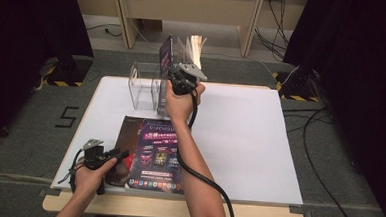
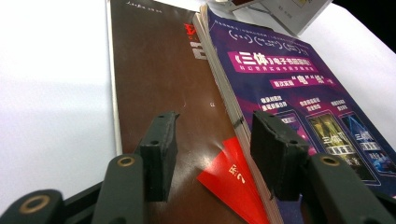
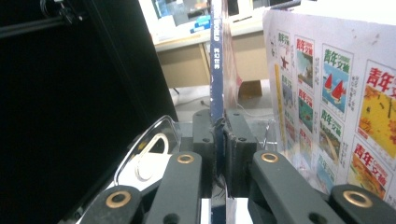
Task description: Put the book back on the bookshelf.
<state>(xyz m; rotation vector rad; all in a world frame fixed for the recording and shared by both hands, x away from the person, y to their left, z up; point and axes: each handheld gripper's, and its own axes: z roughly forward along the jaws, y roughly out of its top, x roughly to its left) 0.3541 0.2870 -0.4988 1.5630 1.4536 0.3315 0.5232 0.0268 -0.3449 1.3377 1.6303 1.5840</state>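
the right gripper (image 3: 219,140) is pinching the spine of a thin blue magazine (image 3: 216,51) between its pressed-together jaws, the magazine standing upright with its spine edge facing the gripper; in the high view that same right gripper (image 1: 177,76) is holding the magazine (image 1: 165,54) just above the clear acrylic rack (image 1: 144,88), and a second magazine with a pale cover of small pictures (image 3: 336,102) is leaning just beside the held one, on the far side from the rack's curved transparent wall (image 3: 149,140); the rack is standing at the far edge of the white table (image 1: 244,136), behind the two magazines that are lying flat.

the left gripper (image 2: 212,144) is hovering with its jaws parted and nothing between the pads, straddling the seam where a brown magazine (image 2: 159,79) and a purple magazine (image 2: 289,79) are lying side by side and touching, nearer the person than the rack; in the high view the left gripper (image 1: 121,156) is sitting at the near left corner of the brown magazine (image 1: 127,135), with the purple magazine (image 1: 156,156) to its right, under the person's right forearm.
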